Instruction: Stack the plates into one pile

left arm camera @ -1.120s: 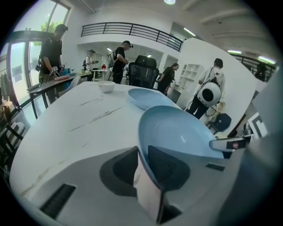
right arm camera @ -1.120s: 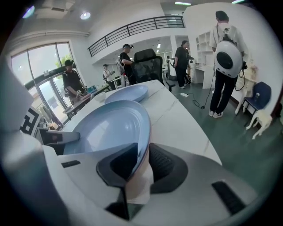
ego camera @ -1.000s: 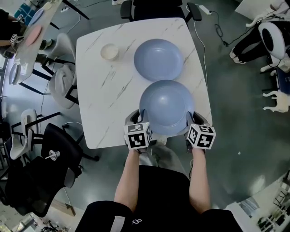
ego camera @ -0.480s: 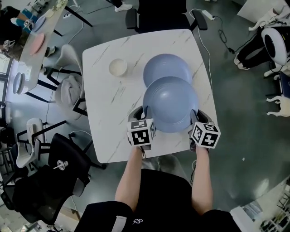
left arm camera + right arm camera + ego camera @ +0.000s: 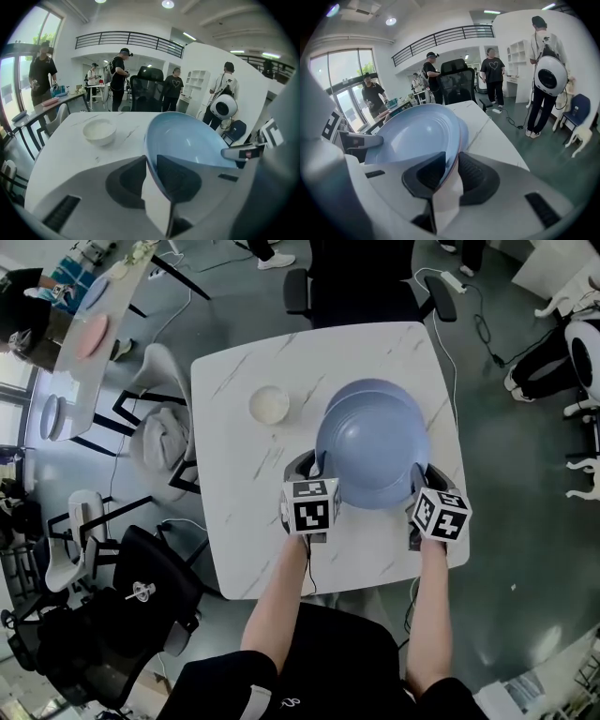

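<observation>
The left hand-held gripper (image 5: pixel 315 468) (image 5: pixel 151 161) has the left rim of a pale blue round plate (image 5: pixel 373 451) (image 5: pixel 192 140) between its two dark jaws, with the pads set against the rim on either side. The jaws stand only as far apart as the rim is thick, and they are just starting to open. The right hand-held gripper (image 5: pixel 421 480) (image 5: pixel 452 161) has the opposite rim of that plate (image 5: pixel 417 133) in the same way: pads on the edge, jaws beginning to ease apart. The plate spans the gap between the two grippers, its hollow side up. It sits over a second pale blue round plate (image 5: pixel 371 385), of which only a crescent of the far rim shows past it. I cannot tell whether the upper plate rests on the lower one or hangs just above it. Both plates are on the far right part of the white marble-patterned tabletop (image 5: pixel 234 456) (image 5: pixel 70 150). A small white round bowl (image 5: pixel 269 404) (image 5: pixel 99 131) stands apart to their left. A second ago the carried plate was nearer the person at the tabletop's near edge, and the second plate lay fully uncovered beyond it. Half a second ago the carried plate overlapped about half of it, and now it covers nearly all.
</observation>
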The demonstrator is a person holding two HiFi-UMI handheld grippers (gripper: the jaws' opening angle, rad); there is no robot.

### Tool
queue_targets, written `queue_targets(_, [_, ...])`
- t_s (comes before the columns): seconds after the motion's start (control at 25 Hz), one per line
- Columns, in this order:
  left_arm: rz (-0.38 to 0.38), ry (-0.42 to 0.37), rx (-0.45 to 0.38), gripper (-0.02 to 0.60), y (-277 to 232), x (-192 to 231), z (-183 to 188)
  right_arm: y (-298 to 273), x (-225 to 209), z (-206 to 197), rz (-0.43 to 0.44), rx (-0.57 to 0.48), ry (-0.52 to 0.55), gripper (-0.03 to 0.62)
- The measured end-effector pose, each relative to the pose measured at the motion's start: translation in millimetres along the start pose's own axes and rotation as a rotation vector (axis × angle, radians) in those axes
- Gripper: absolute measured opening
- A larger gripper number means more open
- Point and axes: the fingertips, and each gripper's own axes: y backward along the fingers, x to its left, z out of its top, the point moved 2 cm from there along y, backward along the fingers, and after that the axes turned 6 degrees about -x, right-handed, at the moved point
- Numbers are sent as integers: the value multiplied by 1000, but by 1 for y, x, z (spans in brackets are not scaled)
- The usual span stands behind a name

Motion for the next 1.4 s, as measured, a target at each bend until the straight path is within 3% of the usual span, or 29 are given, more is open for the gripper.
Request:
queue_targets(0.24, [-29, -8, -23, 104, -30, 3, 11, -29, -7, 18, -14, 6, 21, 95])
queue_targets(0.44, [-22, -74, -54, 115, -47, 2, 15, -46, -12, 32, -42, -5, 65, 94])
queue_targets(0.6, [-35, -64, -24, 127, -55, 0, 6, -51, -17, 28, -55, 4, 66, 94])
queue_targets(0.88, [-32, -15, -50, 141, -41, -4, 10, -38, -19, 26, -94, -45, 92, 98])
queue_targets(1.0, [-26, 16, -111, 117, -22, -10, 22, -23, -12, 33, -73, -86, 109, 95])
queue_targets(1.2, [-38, 70, -252, 72, 18, -32, 51, 18, -1, 67, -10, -229, 125, 29])
queue_targets(1.28, [-86, 123, -310, 17, 37, -46, 64, 38, 5, 83, 27, -288, 122, 11])
queue_targets(1.4, [-165, 180, -403, 17, 69, -68, 82, 68, 19, 101, 112, -373, 116, 9])
